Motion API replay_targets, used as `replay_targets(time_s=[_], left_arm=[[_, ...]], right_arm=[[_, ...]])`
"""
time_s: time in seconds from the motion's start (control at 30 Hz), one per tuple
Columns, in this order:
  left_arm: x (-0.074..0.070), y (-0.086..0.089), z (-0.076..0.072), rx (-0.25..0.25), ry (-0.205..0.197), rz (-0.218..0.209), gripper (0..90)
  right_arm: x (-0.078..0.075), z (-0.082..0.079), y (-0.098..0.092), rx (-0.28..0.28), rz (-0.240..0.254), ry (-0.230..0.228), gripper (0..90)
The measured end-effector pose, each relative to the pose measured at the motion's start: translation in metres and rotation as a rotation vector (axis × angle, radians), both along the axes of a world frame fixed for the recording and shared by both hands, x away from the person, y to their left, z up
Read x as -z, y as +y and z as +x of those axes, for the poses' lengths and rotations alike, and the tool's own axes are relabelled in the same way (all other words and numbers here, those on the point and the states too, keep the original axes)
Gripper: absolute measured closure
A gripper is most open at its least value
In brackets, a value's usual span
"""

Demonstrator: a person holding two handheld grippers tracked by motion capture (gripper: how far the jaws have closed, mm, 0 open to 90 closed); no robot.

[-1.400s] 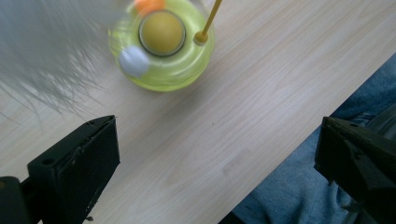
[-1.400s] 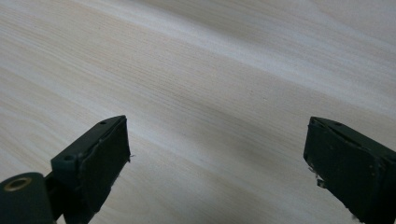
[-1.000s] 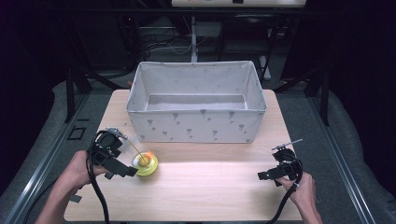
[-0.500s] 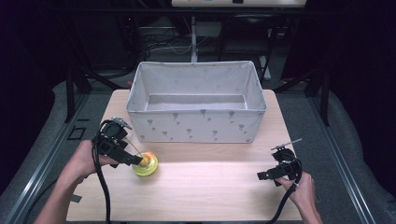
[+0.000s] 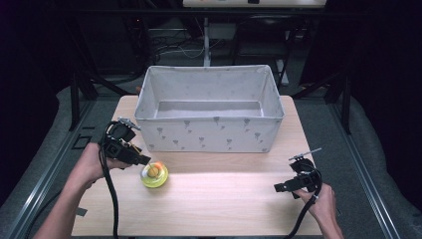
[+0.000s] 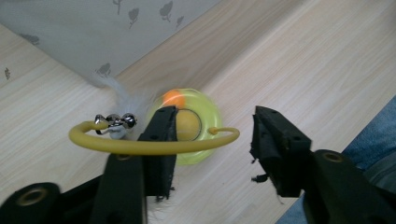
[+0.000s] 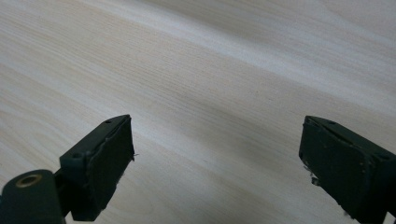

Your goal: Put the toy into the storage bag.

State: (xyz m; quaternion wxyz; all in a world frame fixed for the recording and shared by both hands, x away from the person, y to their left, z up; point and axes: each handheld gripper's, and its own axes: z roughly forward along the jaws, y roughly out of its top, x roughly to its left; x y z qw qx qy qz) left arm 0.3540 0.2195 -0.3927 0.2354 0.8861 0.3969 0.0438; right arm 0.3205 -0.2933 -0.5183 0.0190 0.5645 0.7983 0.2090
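Observation:
A cat toy lies on the wooden table [image 5: 224, 199] in front of the box: a yellow-green see-through disc [image 5: 154, 175] [image 6: 208, 114] with an orange ball inside. A thin yellow curved wand [image 6: 154, 147] rises from it and carries small metal bells [image 6: 114, 121] and a white feather [image 6: 126, 95]. My left gripper [image 5: 144, 160] [image 6: 212, 126] hovers just left of the toy. Its jaws have just been closing and now stand half apart. The wand's end reaches into the gap, and neither pad presses on it. My right gripper [image 5: 278, 188] [image 7: 215, 140] rests open over bare wood at the right.
A large white fabric box [image 5: 209, 132] [image 6: 70, 42] with a small grey print stands open at the back of the table, close behind the toy. Black metal frames and cables stand beyond the table. A blue-clad leg [image 6: 373, 140] is at the table's near edge.
My left gripper has shifted away from the person toward the box, and its jaws have narrowed around the toy's wand. The toy and the right gripper have stayed put.

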Motion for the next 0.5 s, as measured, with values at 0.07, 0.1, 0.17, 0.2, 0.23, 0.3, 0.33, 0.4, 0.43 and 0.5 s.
replay_targets(time_s=[0.07, 0.1, 0.17, 0.2, 0.23, 0.3, 0.33, 0.4, 0.43, 0.5], left_arm=[[0.0006, 0.0001, 0.0014, -0.005, -0.001, -0.002, 56.4], [0.0010, -0.0001, 0.0019, -0.008, -0.003, -0.006, 58.1], [0.0015, -0.0004, 0.0025, -0.004, 0.000, -0.007, 62.8], [0.0018, -0.0009, 0.0027, -0.002, 0.003, -0.009, 64.3], [0.0020, -0.0014, 0.0032, 0.000, 0.004, -0.006, 66.2], [0.0024, -0.0020, 0.0040, 0.004, 0.004, -0.004, 69.6], [0.0025, -0.0021, 0.0044, 0.001, 0.004, -0.005, 70.6], [0.0029, -0.0021, 0.0051, -0.004, 0.003, -0.009, 71.3], [0.0031, -0.0020, 0.0055, -0.008, 0.000, -0.014, 71.3], [0.0031, -0.0013, 0.0061, -0.015, -0.004, -0.022, 71.3]], right_arm=[[0.0005, -0.0002, 0.0004, 0.006, 0.006, -0.002, 10.2], [0.0005, -0.0002, 0.0003, 0.005, 0.005, -0.001, 10.2], [0.0005, -0.0001, 0.0001, 0.003, 0.008, 0.001, 10.3], [0.0001, -0.0001, -0.0004, 0.000, 0.001, -0.001, 10.4], [0.0000, -0.0001, -0.0006, 0.001, 0.002, -0.001, 10.4], [0.0003, 0.0000, -0.0007, 0.000, 0.004, 0.002, 10.6], [0.0005, 0.0000, -0.0004, -0.001, 0.006, 0.003, 10.7], [0.0007, -0.0002, 0.0003, 0.002, 0.010, 0.003, 10.8], [0.0008, 0.0000, 0.0002, -0.001, 0.012, 0.005, 10.8], [0.0008, 0.0001, -0.0003, -0.003, 0.004, 0.006, 10.9]])
